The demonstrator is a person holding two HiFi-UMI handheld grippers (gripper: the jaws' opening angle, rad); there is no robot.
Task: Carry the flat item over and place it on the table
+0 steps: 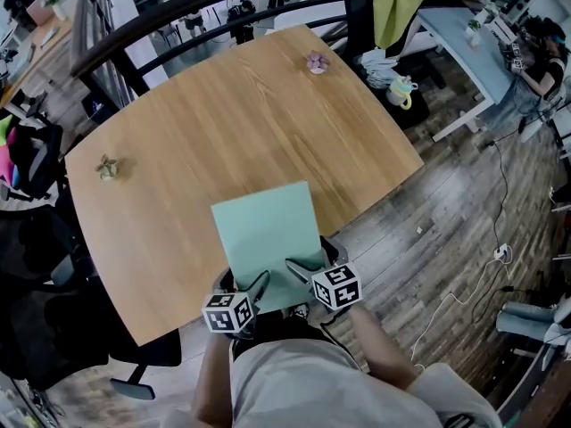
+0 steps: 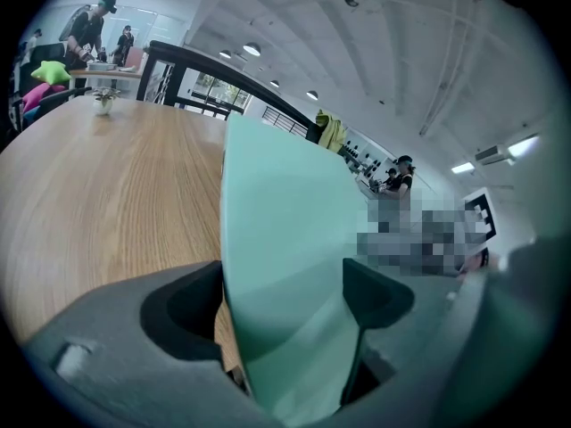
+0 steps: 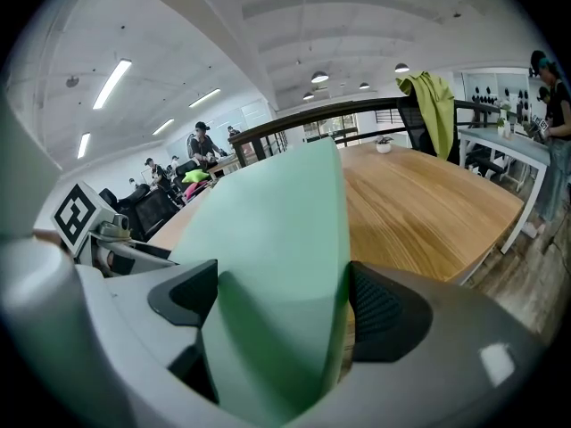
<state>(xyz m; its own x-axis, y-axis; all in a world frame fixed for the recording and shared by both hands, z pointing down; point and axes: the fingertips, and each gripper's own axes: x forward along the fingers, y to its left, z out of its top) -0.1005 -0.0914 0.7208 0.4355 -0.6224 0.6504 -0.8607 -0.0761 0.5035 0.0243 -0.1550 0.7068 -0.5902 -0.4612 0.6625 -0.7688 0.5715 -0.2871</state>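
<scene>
Two grippers on one mint-green sheet [image 1: 268, 230], folks; it sits at lower centre of the head view, most of it over the near edge of the wooden table [image 1: 178, 150], its near margin overhanging toward the person [image 1: 285, 386]; whether its far edge touches the wood, I cannot tell. At the left of that near margin the left gripper [image 1: 260, 281] has hold; in the left gripper view its jaws are clamped on the sheet [image 2: 285, 230], which bows upward between the dark pads [image 2: 192, 315]. Just beside it, to the right, the right gripper [image 1: 294, 266] takes the same margin; in the right gripper view its jaws pinch the sheet [image 3: 277, 239] too, green filling the gap from pad to pad. On the table, well apart from the sheet: a small plant ornament [image 1: 107, 168] at mid-left; a pinkish ornament [image 1: 317, 61] near the top; beyond the table a yellow-green garment [image 1: 399, 3] hangs over a chair [image 1: 359, 12] at upper right.
</scene>
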